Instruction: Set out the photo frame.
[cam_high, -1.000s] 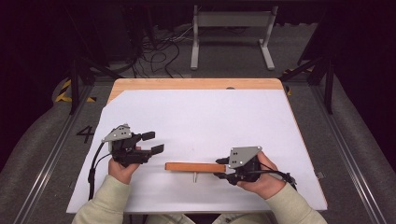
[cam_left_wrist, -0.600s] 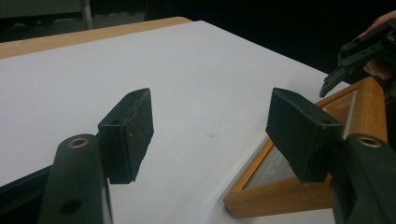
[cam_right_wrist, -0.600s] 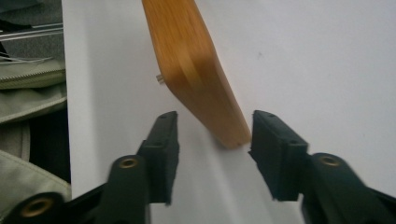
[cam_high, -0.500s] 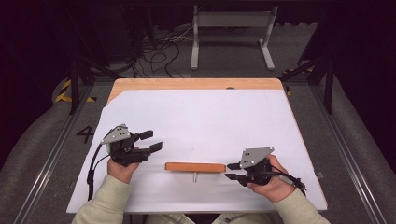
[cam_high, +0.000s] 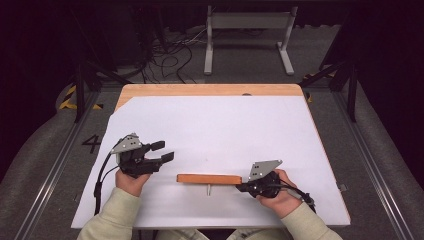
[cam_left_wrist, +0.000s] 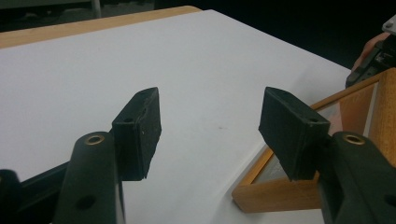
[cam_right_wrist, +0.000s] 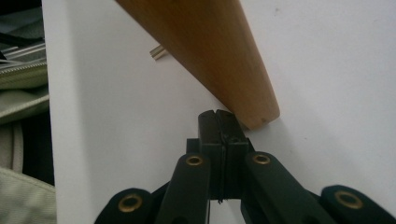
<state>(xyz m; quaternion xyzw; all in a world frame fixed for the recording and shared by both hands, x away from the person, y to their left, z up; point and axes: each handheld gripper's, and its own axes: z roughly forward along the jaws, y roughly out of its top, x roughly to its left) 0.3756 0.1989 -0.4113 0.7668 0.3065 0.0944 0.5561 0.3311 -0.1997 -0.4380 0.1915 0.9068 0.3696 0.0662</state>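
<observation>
A wooden frame (cam_high: 209, 178) stands on edge near the front of the white table top (cam_high: 215, 125), with a small metal peg (cam_high: 208, 190) sticking out of its near side. In the left gripper view the frame (cam_left_wrist: 275, 192) lies just right of my open left gripper (cam_left_wrist: 210, 112). In the high view that gripper (cam_high: 162, 151) hovers a little left of the frame's left end. My right gripper (cam_high: 241, 186) is at the frame's right end. Its jaws (cam_right_wrist: 218, 116) are shut with nothing between them, the tips beside the frame's rounded corner (cam_right_wrist: 261, 114).
The white sheet covers a wooden table whose bare edge (cam_high: 210, 90) shows at the back. Beyond it are a metal stand (cam_high: 247, 35) and cables (cam_high: 172, 55) on the dark floor. Rails (cam_high: 55, 165) run along both sides of the table.
The right gripper backed off to the right with its jaws apart, then came back to the frame's right end and shut. The frame and left gripper have hardly moved.
</observation>
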